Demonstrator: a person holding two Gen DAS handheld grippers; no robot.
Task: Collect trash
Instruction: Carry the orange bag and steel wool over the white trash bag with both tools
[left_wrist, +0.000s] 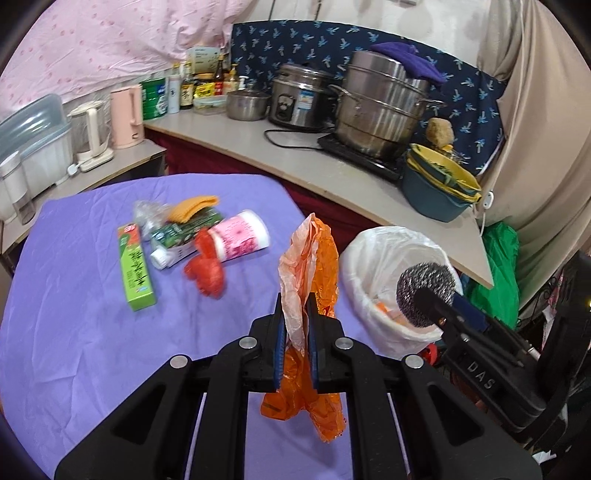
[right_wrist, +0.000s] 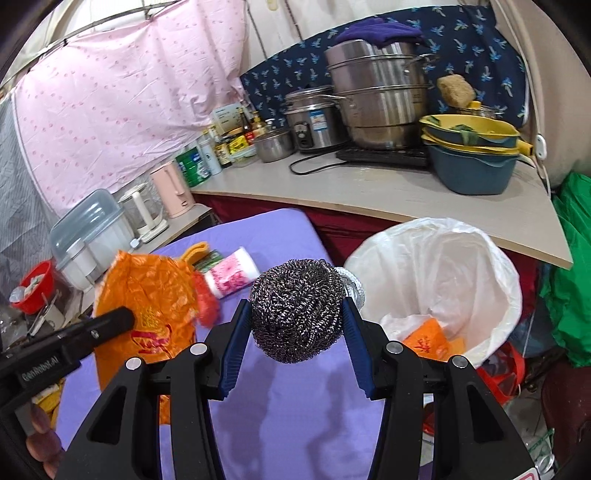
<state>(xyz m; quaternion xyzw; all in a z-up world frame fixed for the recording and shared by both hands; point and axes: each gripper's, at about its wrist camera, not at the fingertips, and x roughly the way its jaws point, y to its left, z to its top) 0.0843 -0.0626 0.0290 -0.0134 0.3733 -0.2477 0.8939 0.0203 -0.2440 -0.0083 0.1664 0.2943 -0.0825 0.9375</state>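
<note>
My left gripper (left_wrist: 294, 325) is shut on an orange plastic bag (left_wrist: 314, 266) and holds it above the purple table (left_wrist: 92, 332), left of the bin. My right gripper (right_wrist: 295, 314) is shut on a steel wool scourer (right_wrist: 297, 308), held at the table's edge next to the white-lined trash bin (right_wrist: 495, 266). The scourer (left_wrist: 424, 291) and bin (left_wrist: 358, 258) show in the left wrist view too. The bag also shows in the right wrist view (right_wrist: 147, 295). Orange trash (right_wrist: 430, 338) lies in the bin. On the table lie a green box (left_wrist: 136, 267), a pink-white tube (left_wrist: 242, 240), a red net (left_wrist: 207, 267) and crumpled wrappers (left_wrist: 177, 225).
A counter (left_wrist: 295, 166) behind the table holds steel pots (left_wrist: 380, 107), a rice cooker (left_wrist: 299, 98), stacked basins (left_wrist: 439, 184), bottles and kettles (left_wrist: 125, 118). A green bag (right_wrist: 572, 266) hangs right of the bin. A red bowl (right_wrist: 35, 286) stands at far left.
</note>
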